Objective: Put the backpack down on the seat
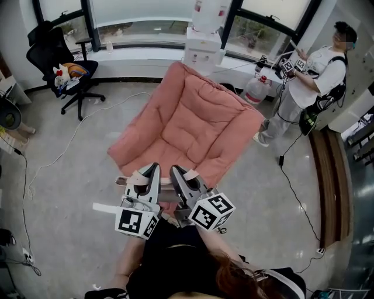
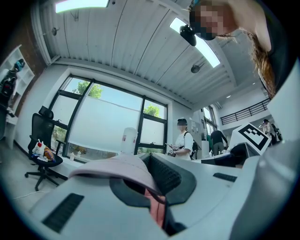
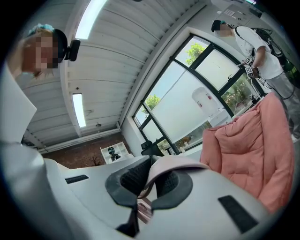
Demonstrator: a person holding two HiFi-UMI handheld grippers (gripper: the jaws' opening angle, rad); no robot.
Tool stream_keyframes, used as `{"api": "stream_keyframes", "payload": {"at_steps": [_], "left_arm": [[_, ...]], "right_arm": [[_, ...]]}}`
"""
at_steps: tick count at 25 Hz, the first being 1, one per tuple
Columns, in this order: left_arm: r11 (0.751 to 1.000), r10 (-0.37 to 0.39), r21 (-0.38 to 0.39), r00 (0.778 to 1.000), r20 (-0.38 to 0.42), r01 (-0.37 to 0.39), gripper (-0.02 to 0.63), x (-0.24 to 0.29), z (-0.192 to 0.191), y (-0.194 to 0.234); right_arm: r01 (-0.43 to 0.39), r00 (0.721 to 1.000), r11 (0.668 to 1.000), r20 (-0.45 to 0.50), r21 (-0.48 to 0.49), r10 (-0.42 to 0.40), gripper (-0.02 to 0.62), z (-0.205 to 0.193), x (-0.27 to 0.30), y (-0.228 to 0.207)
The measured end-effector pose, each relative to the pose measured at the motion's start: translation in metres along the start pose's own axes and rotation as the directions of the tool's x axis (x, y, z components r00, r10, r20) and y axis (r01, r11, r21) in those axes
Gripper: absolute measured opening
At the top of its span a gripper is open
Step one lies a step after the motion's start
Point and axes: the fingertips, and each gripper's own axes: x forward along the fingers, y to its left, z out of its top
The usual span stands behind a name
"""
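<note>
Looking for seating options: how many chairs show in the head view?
2: a pink cushioned armchair mid-floor and a black office chair at upper left by the window. Others may be out of frame.

The room reads as an office floor used as a test lab. Tall dark-framed windows [image 1: 146,14] run above a white sill. The floor [image 1: 70,198] is bare polished grey, with loose cables [image 1: 301,202] trailing across it. A black swivel office chair [image 1: 61,55] and a water dispenser [image 1: 204,35] stand by the glass. Strip lights [image 3: 78,110] line the panelled ceiling. A person [image 1: 312,73] in white wears strapped-on gear.
</note>
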Motion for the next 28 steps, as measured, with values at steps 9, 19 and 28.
{"api": "stream_keyframes", "payload": {"at_steps": [9,19,28], "left_arm": [[1.000,-0.001,-0.008,1.000,-0.017,0.001,0.018,0.009,0.005,-0.010],[0.999,-0.033,-0.036,0.999,-0.040,0.031,0.018,0.020,-0.004,0.008],[0.989,-0.138,-0.056,0.989,-0.049,0.135,0.018,0.060,0.001,0.038]], "right_arm": [[0.000,1.000,0.999,0.017,0.033,-0.001,0.037,0.012,-0.005,-0.007],[0.040,0.999,0.999,0.005,0.036,-0.040,0.037,0.006,0.011,-0.016],[0.119,0.991,0.992,0.053,0.036,-0.121,0.037,0.022,0.048,-0.033]]}}
